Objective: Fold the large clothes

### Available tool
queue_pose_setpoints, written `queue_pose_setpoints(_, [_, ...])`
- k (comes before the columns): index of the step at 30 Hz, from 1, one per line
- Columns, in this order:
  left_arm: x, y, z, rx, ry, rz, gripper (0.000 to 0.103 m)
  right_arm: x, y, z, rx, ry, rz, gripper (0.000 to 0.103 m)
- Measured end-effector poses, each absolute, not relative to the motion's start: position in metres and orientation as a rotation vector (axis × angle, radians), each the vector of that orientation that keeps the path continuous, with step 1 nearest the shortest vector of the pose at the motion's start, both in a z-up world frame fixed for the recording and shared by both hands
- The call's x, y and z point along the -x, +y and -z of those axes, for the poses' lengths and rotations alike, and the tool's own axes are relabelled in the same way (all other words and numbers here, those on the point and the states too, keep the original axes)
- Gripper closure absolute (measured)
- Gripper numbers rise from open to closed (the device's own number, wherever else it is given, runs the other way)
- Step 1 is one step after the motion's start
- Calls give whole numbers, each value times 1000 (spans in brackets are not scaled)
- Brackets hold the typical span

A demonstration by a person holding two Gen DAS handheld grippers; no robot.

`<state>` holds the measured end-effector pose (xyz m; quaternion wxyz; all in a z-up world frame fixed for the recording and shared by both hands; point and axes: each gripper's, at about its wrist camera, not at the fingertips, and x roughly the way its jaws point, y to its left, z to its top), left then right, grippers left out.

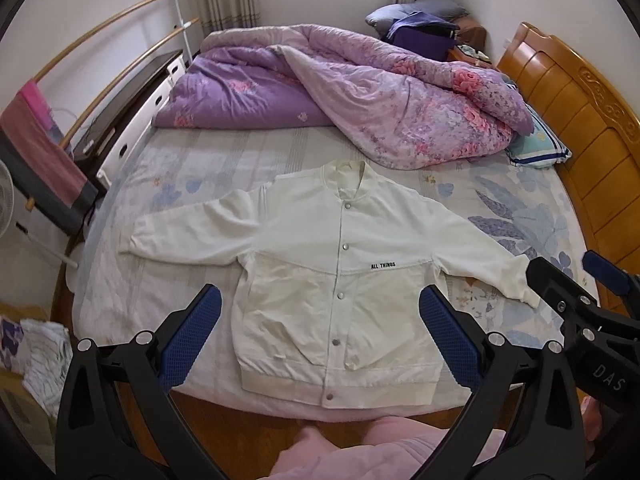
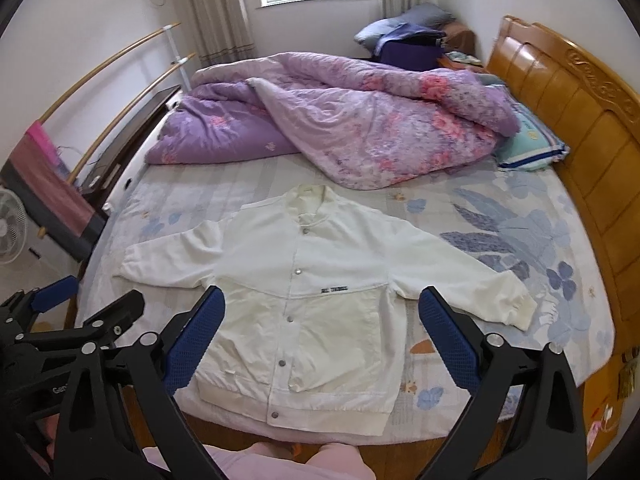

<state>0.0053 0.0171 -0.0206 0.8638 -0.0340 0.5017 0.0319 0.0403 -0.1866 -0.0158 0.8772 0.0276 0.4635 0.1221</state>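
Note:
A white snap-button jacket (image 1: pixel 328 264) (image 2: pixel 296 300) lies flat and face up on the bed, sleeves spread left and right, hem toward me. My left gripper (image 1: pixel 320 340) hovers open above the jacket's lower half, blue pads wide apart, holding nothing. My right gripper (image 2: pixel 320 340) is open too, above the jacket's lower right part, nothing between its fingers. Each gripper shows in the other's view: the right gripper (image 1: pixel 592 280) at the right edge, the left gripper (image 2: pixel 80 300) at the left edge.
A rumpled purple floral quilt (image 1: pixel 360 96) covers the far half of the bed. The wooden headboard (image 1: pixel 580 120) stands at the right, with a pillow (image 1: pixel 540 148) beside it. A rack with towels (image 1: pixel 40 152) and a fan (image 2: pixel 12 228) stand left. My pink-clad legs (image 1: pixel 380 452) are at the bed's near edge.

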Motion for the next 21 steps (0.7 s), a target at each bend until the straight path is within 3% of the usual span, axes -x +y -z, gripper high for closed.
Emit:
queue_pose_setpoints(3, [-2,14,21,96,1073,-86,18,-45,-184,20,-38,982,-309,15])
queue_pose_setpoints(11, [1,18,21,148,1110,-223,18,-57,-163,26,-11,1013,-467,15])
queue_pose_setpoints(21, [5,85,26,247,1107,-360,18,-68,-93,34,59,1029,-570,15])
